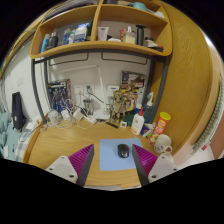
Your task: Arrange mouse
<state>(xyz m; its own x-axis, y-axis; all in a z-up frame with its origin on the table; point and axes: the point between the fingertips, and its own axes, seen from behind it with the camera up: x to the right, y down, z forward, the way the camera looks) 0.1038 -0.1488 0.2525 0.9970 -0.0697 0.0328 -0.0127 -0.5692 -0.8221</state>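
Observation:
A dark computer mouse [123, 151] lies on a pale blue mouse mat [113, 156] on the wooden desk [60, 145]. My gripper [113, 161] is open, with its two fingers, bearing magenta pads [82, 158], standing wide apart on either side of the mat. The mouse rests on the mat between the fingertips and a little ahead of them, nearer the right finger [146, 158], with gaps at both sides. Nothing is held.
A white mug [161, 145] stands right of the mat. An orange-lidded jar [161, 124], a white bottle [138, 123] and cluttered items line the back of the desk. Wooden shelves [100, 45] hang above. Cups [55, 117] stand at the back left.

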